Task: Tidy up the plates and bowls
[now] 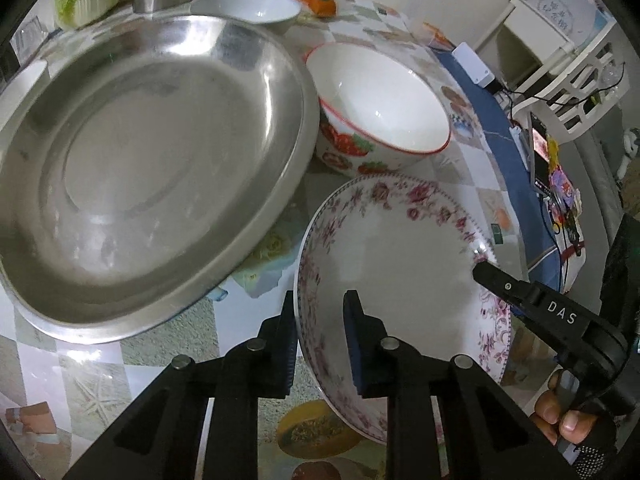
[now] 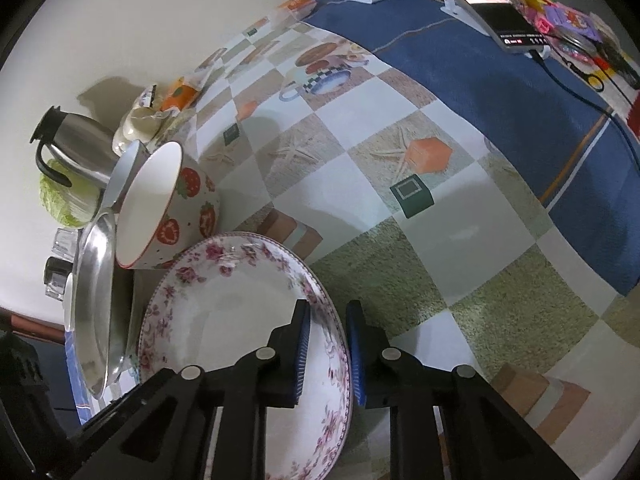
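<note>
Both grippers angle steeply down at the table (image 2: 400, 152). Left gripper (image 1: 322, 340) clamps the floral plate's (image 1: 400, 264) near-left rim, right gripper (image 2: 327, 354) its right rim; plate tilted, near edge raised. Gloved hand (image 1: 576, 432) at right. Beyond: steel pan (image 1: 152, 168) left, strawberry bowl (image 1: 380, 108), white bowl (image 1: 248, 6) farthest.

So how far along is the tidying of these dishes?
Early, by the look of it. Nothing looks stacked yet: the steel plate, strawberry bowl and a plain white bowl sit separately on the table. In hand: both grippers, left and right, clamp opposite rims of the floral plate. Grouping everything remains.
</note>
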{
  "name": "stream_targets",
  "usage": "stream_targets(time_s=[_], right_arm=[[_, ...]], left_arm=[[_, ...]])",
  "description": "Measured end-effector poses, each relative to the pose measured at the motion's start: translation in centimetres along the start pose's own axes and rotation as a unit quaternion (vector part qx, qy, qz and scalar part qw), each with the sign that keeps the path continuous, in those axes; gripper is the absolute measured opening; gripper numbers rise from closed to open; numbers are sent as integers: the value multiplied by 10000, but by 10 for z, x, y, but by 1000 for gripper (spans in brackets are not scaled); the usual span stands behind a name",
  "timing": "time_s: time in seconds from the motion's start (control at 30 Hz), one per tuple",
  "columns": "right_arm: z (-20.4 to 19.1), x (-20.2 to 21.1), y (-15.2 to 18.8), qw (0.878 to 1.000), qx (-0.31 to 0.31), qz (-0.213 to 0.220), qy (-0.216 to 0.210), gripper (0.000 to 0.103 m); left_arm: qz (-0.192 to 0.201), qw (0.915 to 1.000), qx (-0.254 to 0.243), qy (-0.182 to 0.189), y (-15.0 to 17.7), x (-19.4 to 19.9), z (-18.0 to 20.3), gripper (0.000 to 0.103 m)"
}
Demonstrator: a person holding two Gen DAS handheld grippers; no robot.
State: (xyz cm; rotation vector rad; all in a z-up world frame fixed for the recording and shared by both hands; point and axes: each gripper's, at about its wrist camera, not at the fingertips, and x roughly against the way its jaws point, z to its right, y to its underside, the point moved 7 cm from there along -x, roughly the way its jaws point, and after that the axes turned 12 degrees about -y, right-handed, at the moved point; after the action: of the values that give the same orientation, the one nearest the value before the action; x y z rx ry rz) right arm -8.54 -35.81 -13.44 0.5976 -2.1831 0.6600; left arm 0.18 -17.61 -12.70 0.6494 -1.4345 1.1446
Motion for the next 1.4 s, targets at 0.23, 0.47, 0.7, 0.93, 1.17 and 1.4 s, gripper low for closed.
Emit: stream_targets(time_s=[0.23,0.47,0.7,0.93,1.17,1.4], right_arm=[[-10,4,0,9998,163,49,-41,20],[-13,14,1,9996,229,145,-83,20],[-15,32,2,9988,297,335,-198,20],[-15,50,2,9973,266,597,-346,20],[-18,64,-1,9950,259,827,-497,20],[-34,75,-8,9930,384,973,-547,20]], left_arm=[[119,9999,27,3,-4,8,0,23],[143,9999,7,93,-3,16,0,23],[271,9994,-125,181,-2,29,4,23],[465,9981,-322,251,-2,43,14,23],[697,9962,-422,311,-5,57,19,23],[868,9948,-356,383,-14,68,13,23]])
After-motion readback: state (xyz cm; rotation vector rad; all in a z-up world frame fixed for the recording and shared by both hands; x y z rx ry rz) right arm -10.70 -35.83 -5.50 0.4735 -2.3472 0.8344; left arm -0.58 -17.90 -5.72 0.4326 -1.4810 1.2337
